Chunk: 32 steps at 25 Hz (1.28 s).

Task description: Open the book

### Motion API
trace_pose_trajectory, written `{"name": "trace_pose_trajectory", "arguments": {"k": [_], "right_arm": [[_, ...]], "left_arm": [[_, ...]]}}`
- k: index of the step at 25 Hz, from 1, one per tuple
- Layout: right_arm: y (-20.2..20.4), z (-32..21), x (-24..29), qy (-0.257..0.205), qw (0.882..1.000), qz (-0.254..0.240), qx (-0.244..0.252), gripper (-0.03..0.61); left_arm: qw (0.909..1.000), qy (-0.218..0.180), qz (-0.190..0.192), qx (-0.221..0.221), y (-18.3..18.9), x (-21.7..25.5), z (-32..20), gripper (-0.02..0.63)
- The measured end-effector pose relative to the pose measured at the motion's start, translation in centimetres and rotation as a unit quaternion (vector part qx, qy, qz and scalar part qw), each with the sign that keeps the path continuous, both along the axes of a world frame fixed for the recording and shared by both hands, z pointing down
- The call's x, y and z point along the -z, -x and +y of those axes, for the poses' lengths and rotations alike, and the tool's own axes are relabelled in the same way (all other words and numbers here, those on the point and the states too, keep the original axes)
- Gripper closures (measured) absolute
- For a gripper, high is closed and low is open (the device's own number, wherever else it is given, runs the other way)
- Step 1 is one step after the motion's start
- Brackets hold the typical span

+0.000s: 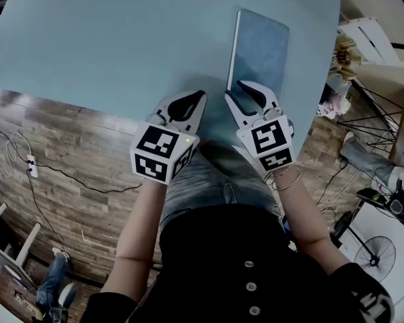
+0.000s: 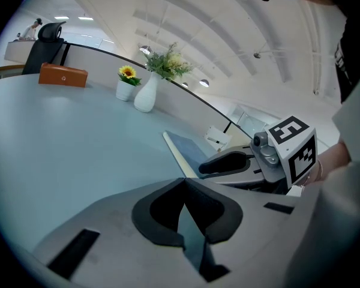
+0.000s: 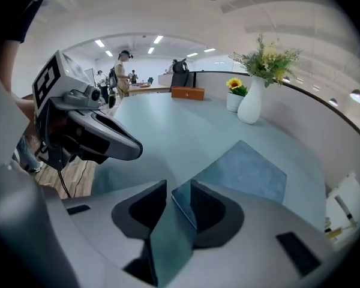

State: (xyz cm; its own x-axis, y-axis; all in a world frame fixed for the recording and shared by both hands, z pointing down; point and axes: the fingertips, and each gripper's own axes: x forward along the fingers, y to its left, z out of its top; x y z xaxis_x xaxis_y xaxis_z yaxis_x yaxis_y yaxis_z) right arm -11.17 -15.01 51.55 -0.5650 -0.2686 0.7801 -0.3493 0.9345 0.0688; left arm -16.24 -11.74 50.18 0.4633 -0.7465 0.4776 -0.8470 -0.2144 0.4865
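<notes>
Lying flat on the pale blue table (image 1: 114,39), the blue book (image 1: 261,51) has its near corner in the gap between the right gripper's (image 3: 179,188) fingers, close against one pad; those fingers stand apart and whether they touch the cover cannot be told. Beside them, just off the book's spine edge, the left gripper (image 2: 184,180) has its fingertips pressed together with nothing between them. Well beyond both pairs of fingers stands a white vase (image 3: 250,104) of flowers.

light: even, bright overhead – shadows: soft – edges: fisheye-bent, dark corners – focus: sharp
</notes>
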Motion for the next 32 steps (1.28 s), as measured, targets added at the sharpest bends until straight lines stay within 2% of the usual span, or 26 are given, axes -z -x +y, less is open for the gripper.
{"name": "trace_pose_trajectory", "arguments": {"k": [13,25,32], "right_arm": [[-0.1,-0.1,-1.5,-0.031,0.999,0.034,-0.004,0.480],[-0.3,-0.2,-2.4,-0.052,0.996,0.072,0.010,0.480],[-0.1,-0.1,-2.5,-0.055,0.995,0.078,0.010,0.480]], "left_arm": [[0.9998,0.005,0.018,-0.004,0.1,-0.8,0.6,0.601],[0.9998,0.001,0.019,-0.011,-0.3,-0.4,0.2,0.601],[0.9997,-0.005,0.015,-0.019,0.1,0.2,0.2,0.601]]}}
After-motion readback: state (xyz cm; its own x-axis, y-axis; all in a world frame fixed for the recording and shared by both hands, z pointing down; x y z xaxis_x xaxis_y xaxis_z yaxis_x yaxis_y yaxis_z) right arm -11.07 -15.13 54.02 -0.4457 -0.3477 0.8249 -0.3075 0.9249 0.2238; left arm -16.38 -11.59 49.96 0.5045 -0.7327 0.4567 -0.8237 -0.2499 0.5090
